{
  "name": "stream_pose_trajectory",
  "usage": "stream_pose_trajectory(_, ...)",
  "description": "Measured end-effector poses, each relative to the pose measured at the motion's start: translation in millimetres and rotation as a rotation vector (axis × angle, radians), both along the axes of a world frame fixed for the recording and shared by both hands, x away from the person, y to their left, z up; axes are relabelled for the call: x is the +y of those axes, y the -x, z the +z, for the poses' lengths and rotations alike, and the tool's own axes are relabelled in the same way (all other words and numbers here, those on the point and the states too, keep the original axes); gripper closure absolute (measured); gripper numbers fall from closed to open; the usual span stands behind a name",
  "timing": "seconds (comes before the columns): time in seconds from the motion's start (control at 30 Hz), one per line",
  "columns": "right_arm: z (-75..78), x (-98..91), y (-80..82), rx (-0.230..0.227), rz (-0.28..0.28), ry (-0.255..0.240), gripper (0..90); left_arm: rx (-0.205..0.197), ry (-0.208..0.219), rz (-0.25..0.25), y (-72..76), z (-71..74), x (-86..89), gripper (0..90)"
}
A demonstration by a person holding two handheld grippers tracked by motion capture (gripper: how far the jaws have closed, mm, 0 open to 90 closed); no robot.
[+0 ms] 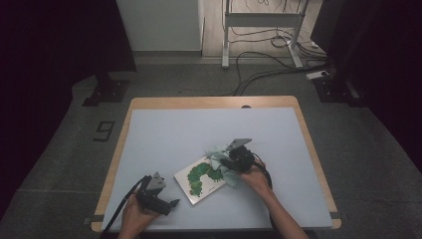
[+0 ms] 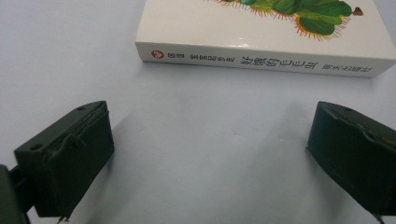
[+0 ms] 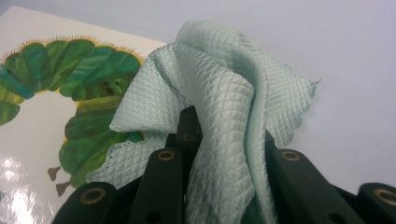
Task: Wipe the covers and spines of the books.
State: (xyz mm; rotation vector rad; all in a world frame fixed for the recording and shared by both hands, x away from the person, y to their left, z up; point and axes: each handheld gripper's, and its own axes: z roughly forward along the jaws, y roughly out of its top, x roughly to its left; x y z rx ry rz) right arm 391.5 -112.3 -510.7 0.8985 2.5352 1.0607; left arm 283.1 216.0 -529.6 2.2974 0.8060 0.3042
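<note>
Table [image 1: 164,134] with pale blue-grey top, wood edge showing round it. White book [image 1: 203,179] lies flat near the table's middle-front, green caterpillar on the cover; in the left gripper view the same book [image 2: 261,28] has its spine facing the camera, lying ahead of the fingers and apart from them. Pale green waffle-weave cloth [image 1: 219,160] sits bunched at the book's upper right corner, partly over the cover; in the right gripper view the cloth [image 3: 219,93] rises in folds over the caterpillar's edge and the table beside it. Right gripper [image 1: 234,163] is at the book's right corner, held in the right hand [image 1: 256,178], its fingers clamped together on the cloth, fabric pinched up between them. Left gripper [image 1: 171,203] rests low at the table's front left, just left of the book, held in the left hand [image 1: 137,215]; its fingers [image 2: 70,158] stand wide apart, nothing between them, bare table below.
</note>
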Motion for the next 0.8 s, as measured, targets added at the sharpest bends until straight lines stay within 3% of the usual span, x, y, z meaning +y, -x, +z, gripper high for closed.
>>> stream_pose_trajectory(0.43,-0.2,-13.3,18.9,-0.001,0.005,-0.001,72.6,0.000,0.000,0.000,0.0,0.0,0.0,0.0)
stream_pose_trajectory(0.6,1.3,-3.5,27.1,-0.013,0.033,0.017,72.8,0.000,0.000,0.000,0.0,0.0,0.0,0.0)
stream_pose_trajectory(0.8,1.7,13.5,34.5,0.006,0.085,-0.003,72.8,0.000,0.000,0.000,0.0,-0.1,0.0,0.0)
